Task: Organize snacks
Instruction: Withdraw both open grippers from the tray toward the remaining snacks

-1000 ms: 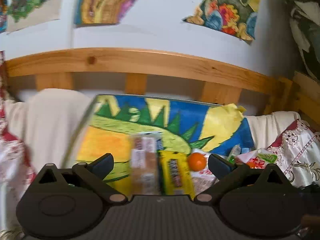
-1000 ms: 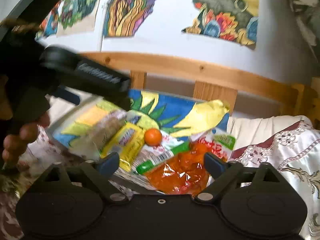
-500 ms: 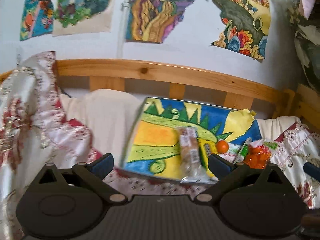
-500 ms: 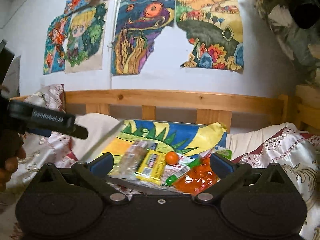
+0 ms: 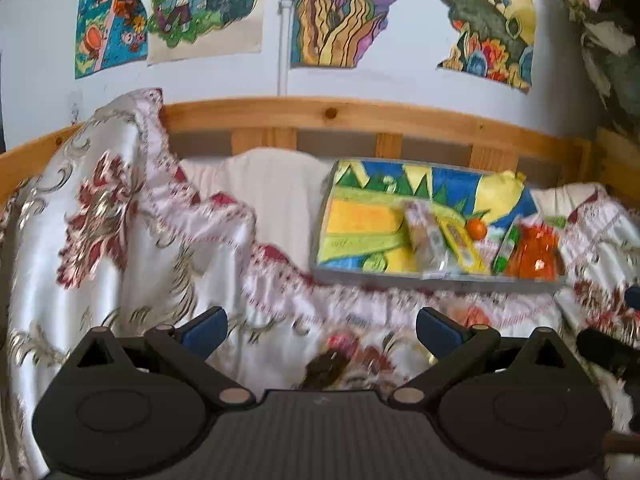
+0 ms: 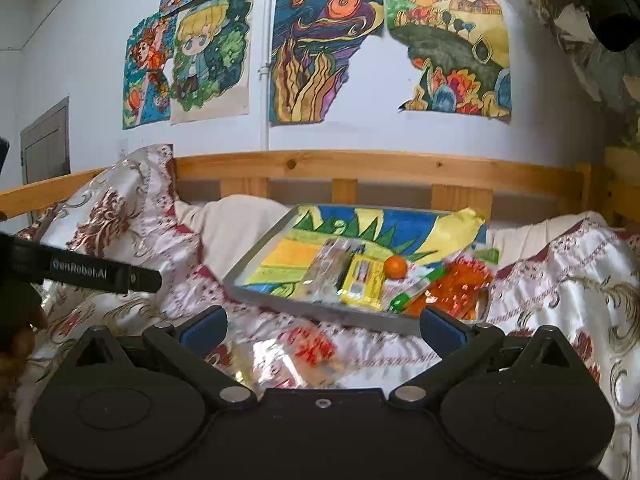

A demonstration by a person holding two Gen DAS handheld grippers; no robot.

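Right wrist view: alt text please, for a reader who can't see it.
The open right tool hovers empty over a floral bedspread, facing a painted tray holding snack packets and a small orange. The left tool juts in at left; drawings hang above a wooden rail.

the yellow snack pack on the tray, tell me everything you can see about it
The yellow snack pack is a flat, oblong packet in what looks like glossy yellow wrapping, with a paler printed panel down its middle; the print is too blurred to read. It lies flat on the painted tray, its long side running front to back. A clear-wrapped snack lies against its left side, a small orange fruit sits by its far right corner, and a green tube lies to its right. Neither gripper touches it.
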